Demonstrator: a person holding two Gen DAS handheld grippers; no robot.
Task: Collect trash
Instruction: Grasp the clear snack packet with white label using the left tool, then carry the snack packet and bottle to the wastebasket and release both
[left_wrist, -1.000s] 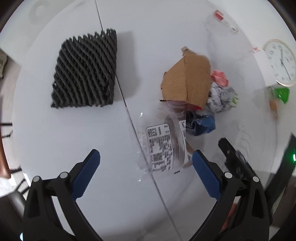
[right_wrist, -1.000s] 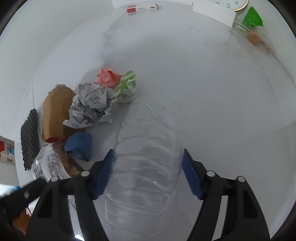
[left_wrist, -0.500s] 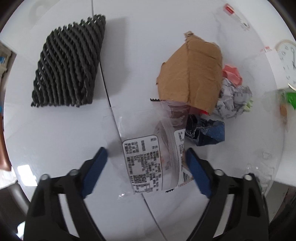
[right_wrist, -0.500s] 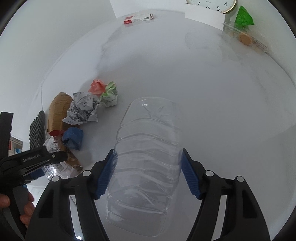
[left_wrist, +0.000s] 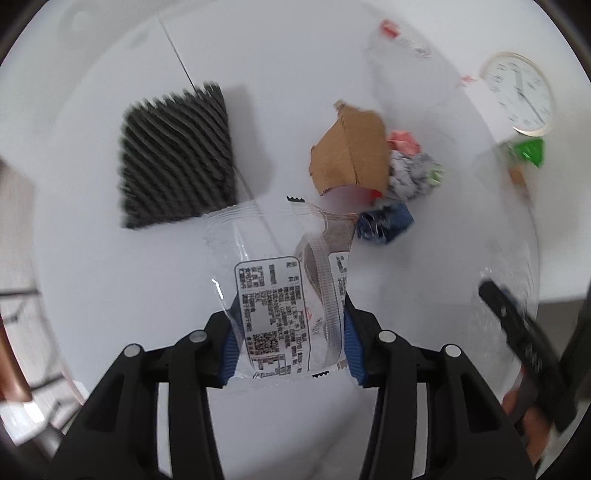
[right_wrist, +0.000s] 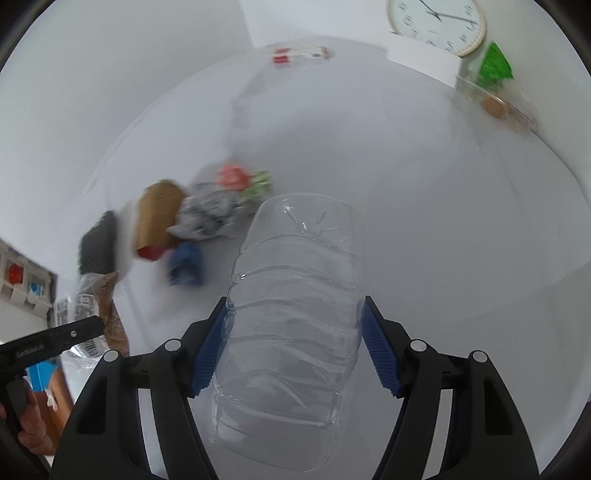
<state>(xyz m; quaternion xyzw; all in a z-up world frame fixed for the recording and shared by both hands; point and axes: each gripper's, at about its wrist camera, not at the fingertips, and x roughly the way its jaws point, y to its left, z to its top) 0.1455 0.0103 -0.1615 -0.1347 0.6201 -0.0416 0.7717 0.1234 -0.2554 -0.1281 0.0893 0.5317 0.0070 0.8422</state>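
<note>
Left wrist view, low in the frame: the left gripper has just been closing its blue-padded jaws, and they now pinch a clear plastic wrapper with a white printed label, which fans out above the pads toward the centre of the picture over the white table. A thin dark seam in the table runs from the upper left toward the wrapper. Left of centre lies one square of dark grey ribbed foam mesh. Right of centre sits a small heap: one folded piece of brown cardboard, one pink crumpled paper, one crumpled newsprint ball with a scrap of green paper at its right side, and one crumpled blue paper just right of the wrapper's upper end. At the upper right one round white wall clock leans, with a green packet below it. Part of the other tool shows as a blurred black bar at the right edge.

Right wrist view: the right gripper has its jaws pressed on both sides of one clear ribbed plastic bottle, which fills the middle and lower frame and hides the table behind it. The same heap appears blurred at centre left. Only this view shows a small red and white packet at the top centre, a grey organiser with red and blue items at the left edge, and a person's fingers on the left tool's handle at the lower left.
</note>
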